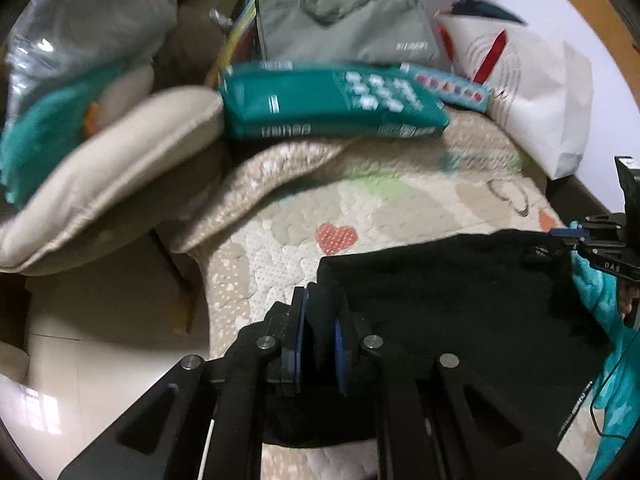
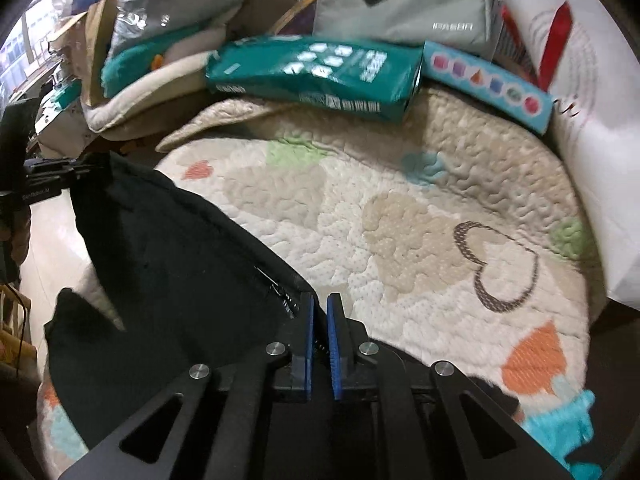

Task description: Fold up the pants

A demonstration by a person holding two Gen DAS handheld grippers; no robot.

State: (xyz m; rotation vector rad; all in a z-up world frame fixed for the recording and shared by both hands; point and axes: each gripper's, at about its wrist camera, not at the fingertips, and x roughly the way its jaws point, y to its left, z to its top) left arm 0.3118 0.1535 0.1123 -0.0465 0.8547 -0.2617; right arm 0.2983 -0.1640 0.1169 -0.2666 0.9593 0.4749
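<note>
Black pants, soft matte knit, drape over bumpy quilted heart-print mat. Your left gripper pinches bunched pants fabric; your right gripper clamps pants edge, jaws nearly together.

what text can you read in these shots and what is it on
"IFASUN" on the grey bag.
"DA5" on the right claw, text cut off.
"DexRobot AI", faint, on the left claw.
Teal package: print too blurred to read.
Black pants tag: unreadable.
</note>
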